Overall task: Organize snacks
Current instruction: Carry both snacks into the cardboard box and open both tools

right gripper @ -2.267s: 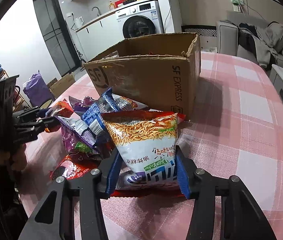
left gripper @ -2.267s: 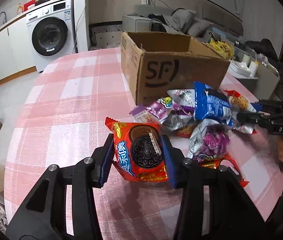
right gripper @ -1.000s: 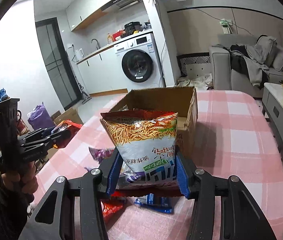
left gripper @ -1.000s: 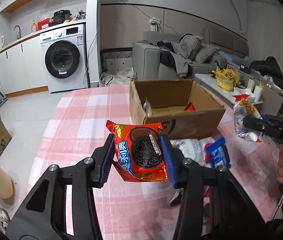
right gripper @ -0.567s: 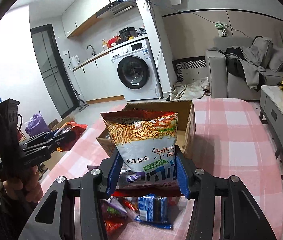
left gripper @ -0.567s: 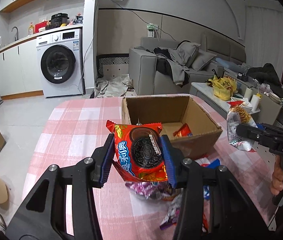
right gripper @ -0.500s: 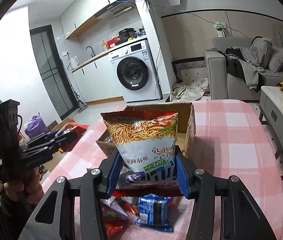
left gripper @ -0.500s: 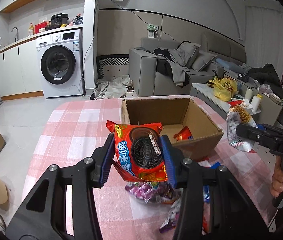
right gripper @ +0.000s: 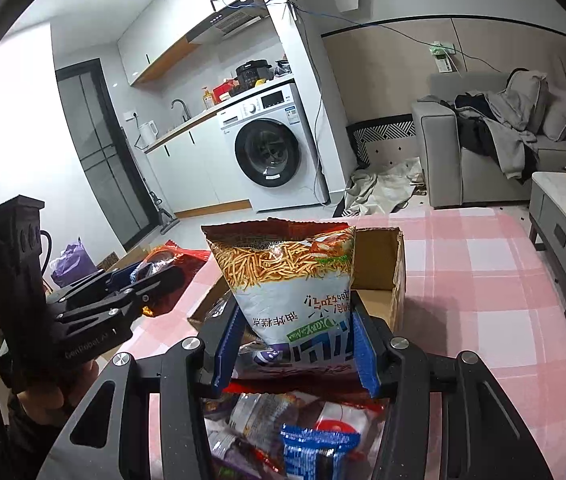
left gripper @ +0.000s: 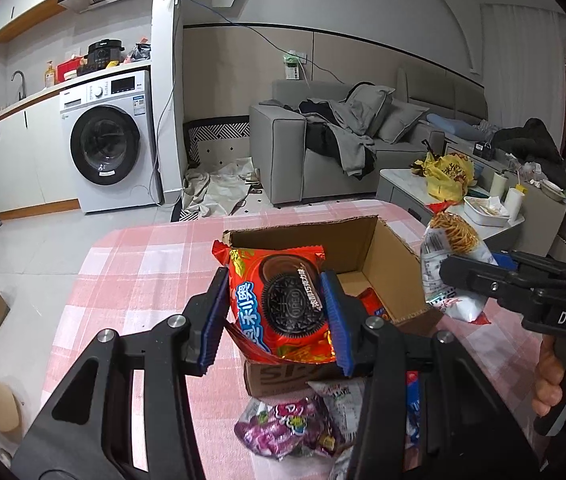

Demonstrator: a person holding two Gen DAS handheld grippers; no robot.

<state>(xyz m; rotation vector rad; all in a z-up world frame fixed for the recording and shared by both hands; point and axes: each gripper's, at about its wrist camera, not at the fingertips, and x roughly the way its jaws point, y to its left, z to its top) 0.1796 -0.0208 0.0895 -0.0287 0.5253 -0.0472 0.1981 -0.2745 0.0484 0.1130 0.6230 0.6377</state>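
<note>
- Left tool [left gripper: 277,312]: blue pads clamped on the two sides of a red foil cookie packet printed with a dark round biscuit [left gripper: 281,304]. The packet stands upright between the pads, held in the air over the near edge of the open brown cardboard box [left gripper: 387,256].
- Right tool [right gripper: 297,350]: blue pads closed on the lower part of a white and orange bag of thin fried sticks [right gripper: 289,276], which stands upright above the pads, in front of the box's near corner.
- In the left view the right tool and its bag sit just to the right of the box.
- The box rests on the pink and white checked worktop [left gripper: 155,256]; one red packet [left gripper: 373,302] lies inside it.
- Loose packets remain on the worktop below both tools: a purple wrapper [left gripper: 283,428] and a blue packet [right gripper: 317,454] among them.
</note>
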